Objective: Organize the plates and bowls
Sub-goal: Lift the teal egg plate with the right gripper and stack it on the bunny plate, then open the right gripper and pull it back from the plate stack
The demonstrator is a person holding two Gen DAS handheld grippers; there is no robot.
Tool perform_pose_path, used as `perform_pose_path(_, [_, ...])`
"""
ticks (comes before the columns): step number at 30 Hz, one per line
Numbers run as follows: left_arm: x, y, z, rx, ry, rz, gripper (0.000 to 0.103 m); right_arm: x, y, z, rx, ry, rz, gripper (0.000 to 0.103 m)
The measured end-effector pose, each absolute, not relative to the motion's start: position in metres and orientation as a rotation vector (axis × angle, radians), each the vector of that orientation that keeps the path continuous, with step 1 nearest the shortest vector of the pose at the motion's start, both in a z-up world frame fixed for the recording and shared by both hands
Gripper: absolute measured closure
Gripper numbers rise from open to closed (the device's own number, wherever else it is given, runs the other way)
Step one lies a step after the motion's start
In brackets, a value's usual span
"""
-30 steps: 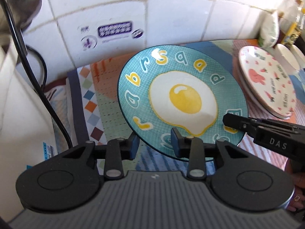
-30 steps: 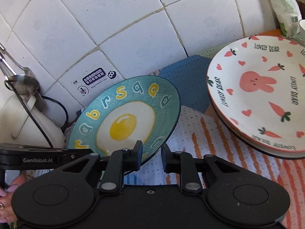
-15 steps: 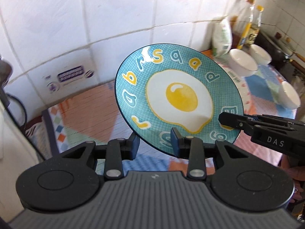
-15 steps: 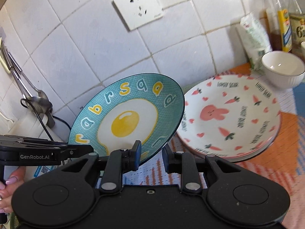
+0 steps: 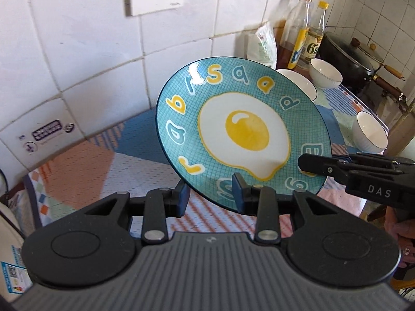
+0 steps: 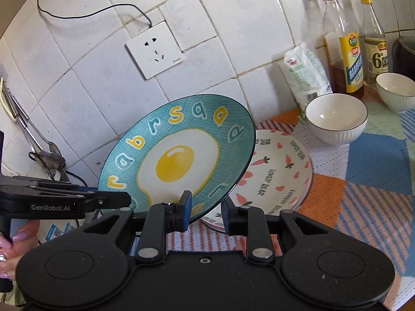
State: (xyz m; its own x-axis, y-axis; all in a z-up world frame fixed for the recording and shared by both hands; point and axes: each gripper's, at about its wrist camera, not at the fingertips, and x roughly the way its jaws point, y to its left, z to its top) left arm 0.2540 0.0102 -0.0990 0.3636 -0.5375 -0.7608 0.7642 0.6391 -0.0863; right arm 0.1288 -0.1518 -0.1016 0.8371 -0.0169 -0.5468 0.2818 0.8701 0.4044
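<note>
**Egg plate held in the air by both grippers**

A white tiled wall (image 6: 233,39) fills the background, with a socket (image 6: 155,49) set in it. Below lies a patterned mat (image 6: 363,181) in orange, blue and white.

The egg plate (image 5: 241,132), teal with a fried egg in the middle and letters round the rim, is off the mat and tilted, its far edge higher than its near edge. In the right wrist view it hangs in front of the bunny plate (image 6: 280,178), which lies flat on the mat and is partly hidden behind it.

The left gripper (image 5: 211,194) is narrowly open, its jaws closed on the near rim of the egg plate: one blue pad sits on the plate's face, the other under the edge. It points steeply down. The right gripper (image 6: 206,212) clamps the rim the same way further round, one pad on the face and one behind, and points less steeply down. In the left wrist view its finger lies on the plate's right edge; in the right wrist view the left gripper reaches in from the left edge, held by a hand (image 6: 13,248).

Three white bowls stand on the mat to the right: one (image 6: 337,119) just beyond the bunny plate, one (image 6: 395,90) nearer the bottles (image 6: 347,51), and one (image 5: 371,134) further along. A white bag (image 6: 303,72) leans on the wall beside the bottles.
</note>
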Motion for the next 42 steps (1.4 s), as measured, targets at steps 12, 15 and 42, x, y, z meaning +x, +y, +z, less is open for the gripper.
perform_pose_path(12, [0.271,-0.045,-0.143,0.250,1.059,-0.752,0.070,0.140,-0.217,-0.139,0.526,0.664,-0.078,0.074])
perform_pose_path(15, [0.273,-0.052,-0.151,0.220,1.087,-0.710,0.070,0.148,-0.225,-0.148,0.503,0.693,-0.068,0.074])
perform_pose_path(42, [0.270,-0.074,-0.163,0.124,1.204,-0.616,0.074,0.164,-0.213,-0.118,0.437,0.732,-0.009,0.096])
